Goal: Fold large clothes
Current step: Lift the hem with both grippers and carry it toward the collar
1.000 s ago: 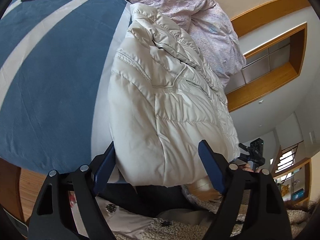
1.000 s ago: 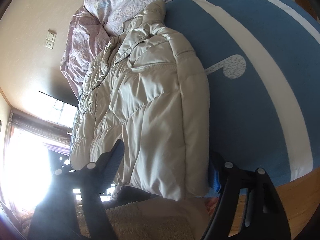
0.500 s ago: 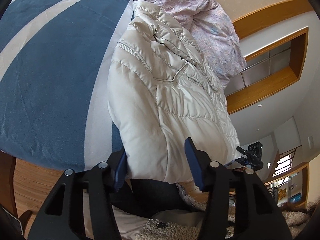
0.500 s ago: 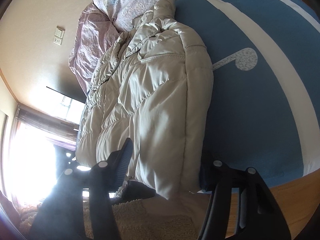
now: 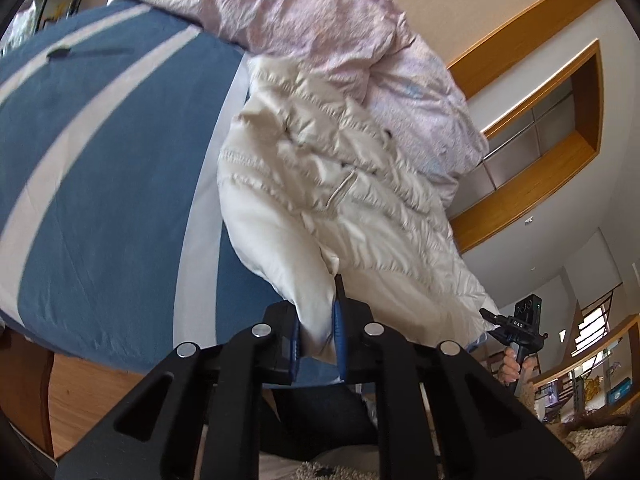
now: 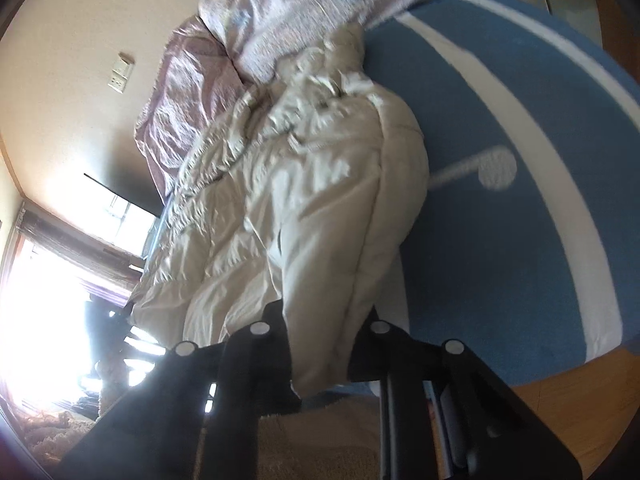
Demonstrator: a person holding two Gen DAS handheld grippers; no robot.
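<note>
Item: cream quilted jacket [image 5: 320, 184], a large garment laid lengthwise on the bed [image 5: 100, 184], over its blue-and-white striped cover; collar at the far end against the crumpled lilac duvet [image 5: 320, 28], hem at the near edge.

Left claw [image 5: 316, 340]: I had it clamped on the near hem corner on the left side; the cream fabric bunched between the blue pads [image 5: 339, 320] and hung just below them.

Right claw [image 6: 320, 344]: its jaws were closing on the other hem corner, with the padded fabric pinched between them and a flap trailing beneath.

Reason for hold, as I judged it: both hem corners taken together so the bottom edge could be carried as one straight line toward the collar, halving the jacket.

Position: the jacket ran away from both claws, its bulk beyond the fingertips, resting on the bed.
</note>
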